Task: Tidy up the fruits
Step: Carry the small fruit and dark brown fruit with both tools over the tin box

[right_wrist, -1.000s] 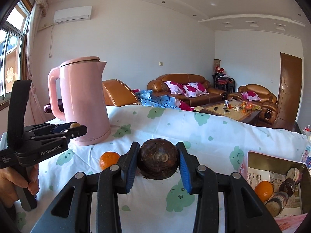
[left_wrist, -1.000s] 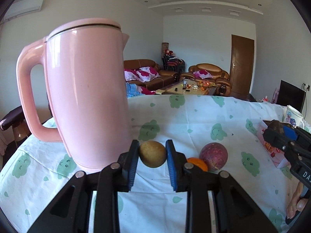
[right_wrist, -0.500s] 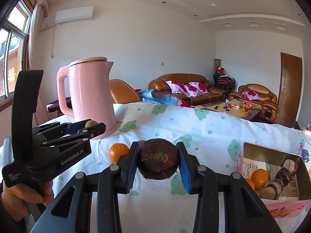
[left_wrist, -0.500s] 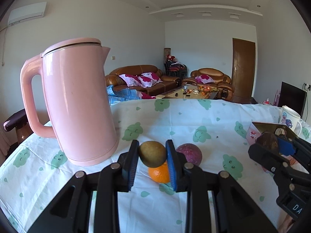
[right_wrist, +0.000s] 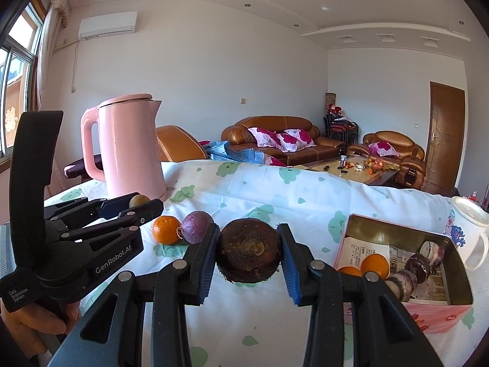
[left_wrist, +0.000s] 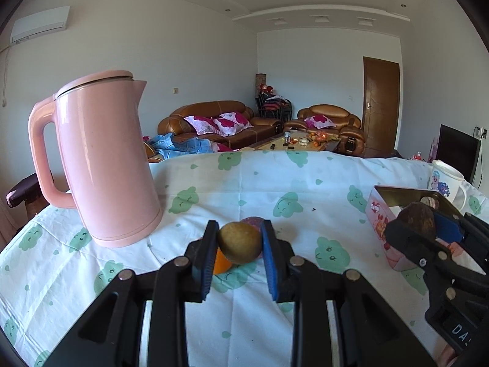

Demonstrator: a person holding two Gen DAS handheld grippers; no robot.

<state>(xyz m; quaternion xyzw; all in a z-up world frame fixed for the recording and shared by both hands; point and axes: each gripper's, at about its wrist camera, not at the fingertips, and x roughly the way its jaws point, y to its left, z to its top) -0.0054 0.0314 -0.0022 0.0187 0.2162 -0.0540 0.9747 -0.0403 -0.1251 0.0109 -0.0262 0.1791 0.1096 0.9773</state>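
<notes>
Left gripper (left_wrist: 240,241): jaws clamped on small round yellow-brown fruit (left_wrist: 240,242), held above surface.
Right gripper (right_wrist: 248,253): jaws clamped on dark brown round fruit (right_wrist: 248,254).

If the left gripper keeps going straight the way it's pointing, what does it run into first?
Probably the purple round fruit on the tablecloth, just past the tan round fruit clamped in the left gripper; the orange tangerine lies slightly left and below. Depth is uncertain, so it could pass over both.
</notes>
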